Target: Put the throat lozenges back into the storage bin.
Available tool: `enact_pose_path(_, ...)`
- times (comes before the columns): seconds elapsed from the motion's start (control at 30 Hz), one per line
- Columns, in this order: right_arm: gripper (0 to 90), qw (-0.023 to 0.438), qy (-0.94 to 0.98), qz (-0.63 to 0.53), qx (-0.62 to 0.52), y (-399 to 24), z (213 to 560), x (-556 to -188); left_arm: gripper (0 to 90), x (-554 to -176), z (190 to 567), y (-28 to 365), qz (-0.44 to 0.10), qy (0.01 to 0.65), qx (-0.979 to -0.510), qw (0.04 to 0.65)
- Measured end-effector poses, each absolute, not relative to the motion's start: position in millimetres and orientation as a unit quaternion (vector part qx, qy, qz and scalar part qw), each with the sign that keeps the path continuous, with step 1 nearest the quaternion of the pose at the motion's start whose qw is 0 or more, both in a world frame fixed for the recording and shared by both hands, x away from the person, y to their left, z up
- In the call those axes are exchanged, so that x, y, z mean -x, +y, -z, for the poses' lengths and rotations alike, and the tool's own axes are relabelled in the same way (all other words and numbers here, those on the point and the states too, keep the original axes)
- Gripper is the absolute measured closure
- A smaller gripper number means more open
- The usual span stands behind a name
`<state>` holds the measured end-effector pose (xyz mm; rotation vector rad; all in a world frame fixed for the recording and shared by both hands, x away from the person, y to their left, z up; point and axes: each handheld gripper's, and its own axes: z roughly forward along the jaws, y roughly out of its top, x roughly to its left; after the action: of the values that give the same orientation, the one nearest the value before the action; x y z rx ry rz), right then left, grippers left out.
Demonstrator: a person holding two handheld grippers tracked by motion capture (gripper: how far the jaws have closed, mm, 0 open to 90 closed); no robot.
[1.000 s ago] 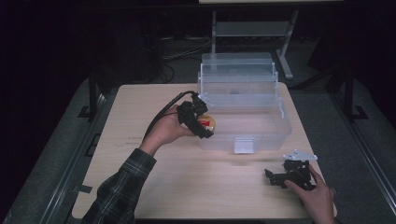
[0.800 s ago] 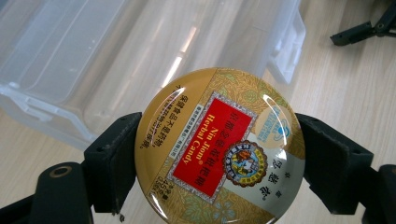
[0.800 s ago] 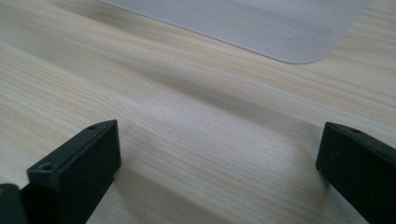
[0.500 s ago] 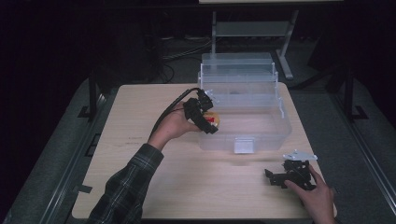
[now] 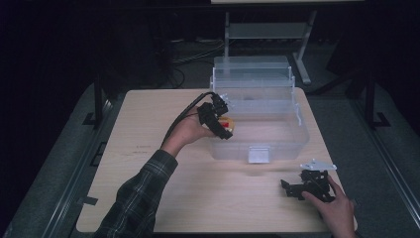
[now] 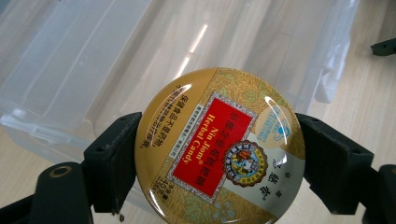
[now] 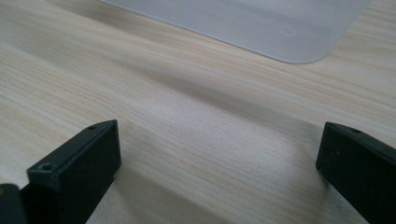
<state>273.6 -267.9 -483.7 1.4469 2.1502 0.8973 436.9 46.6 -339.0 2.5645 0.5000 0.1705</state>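
On the tabletop [image 5: 163,198], toward its far right, stands a clear plastic bin [image 5: 277,141] with its lid tilted up at the far side. The bin is the largest item in the work area and appears empty as far as its clear walls allow a view.

The left gripper [image 5: 220,124] is held above the near-left corner of the bin. Its jaws are closed on a round candy tin [image 6: 219,147], one pad against each side of the rim, with the printed lid facing the camera in the left gripper view. The tin hangs over the bin's rim, clear of the tabletop.

The right gripper [image 5: 292,188] rests low on the tabletop at the near right, well apart from the bin. Its jaws stand wide, with bare wood between them.

Handling, as a judgement: the tin is probably light and rigid, and it will not deform under clamping force. Its glossy, curved rim is likely slippery, so contact is limited to two narrow lines. Grip across the full diameter, as shown, and avoid tilting during release.

Change from the frame one second earlier: the left gripper and tin have shifted slightly farther and to the right, closer over the bin. The right gripper has kept its position.
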Motion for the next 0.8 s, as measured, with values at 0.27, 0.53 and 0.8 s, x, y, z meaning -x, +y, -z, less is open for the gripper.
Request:
enact_pose_path(0.27,0.0,0.197,0.768,-0.321,-0.518,-267.8,483.6,-273.5,19.3,-439.8,340.4,46.7,-0.065,0.188,-0.945,0.260)
enact_pose_path(0.53,0.0,0.198,0.768,-0.321,-0.517,-267.9,483.7,-273.5,17.7,-440.0,338.3,47.0,-0.067,0.187,-0.943,0.267)
enact_pose_path(0.8,0.0,0.197,0.768,-0.320,-0.518,-267.9,483.6,-273.4,17.7,-436.5,332.4,49.9,-0.069,0.185,-0.942,0.273)
